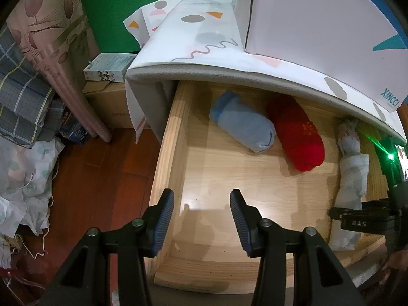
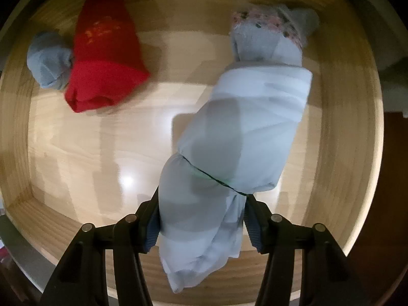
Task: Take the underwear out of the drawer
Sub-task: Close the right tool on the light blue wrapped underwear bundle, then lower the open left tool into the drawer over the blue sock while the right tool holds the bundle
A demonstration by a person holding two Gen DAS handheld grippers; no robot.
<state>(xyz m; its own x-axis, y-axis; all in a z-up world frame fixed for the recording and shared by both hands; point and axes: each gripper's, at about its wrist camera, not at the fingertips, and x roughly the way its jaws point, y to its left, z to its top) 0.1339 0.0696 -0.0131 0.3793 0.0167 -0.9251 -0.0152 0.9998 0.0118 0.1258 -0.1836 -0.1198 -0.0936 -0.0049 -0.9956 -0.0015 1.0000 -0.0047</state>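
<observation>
Pale-blue rolled underwear [image 2: 204, 191] sits clamped between the right gripper [image 2: 201, 219] jaws; left gripper [image 1: 202, 219] jaws apart.

Patterned mattress [image 1: 204, 40], green wall [image 1: 107, 7], cardboard box [image 1: 107, 102], plaid bedding [image 1: 23, 97]

1. The left gripper [image 1: 202, 219] is built of black plastic arms that fork into triangular cut-outs near the camera.
2. Its fingers [image 1: 164, 220] carry ribbed blue pads on their inner faces.
3. Round silver screw heads sit at the pivots, two on each side.
4. The right gripper [image 2: 202, 219] has the same black frame, silver pivot screws and ribbed blue pads [image 2: 153, 229].
5. In the left wrist view the right gripper's body shows at the right edge: a black ring marked with white letters "DAS", and a green light glowing above it.
</observation>
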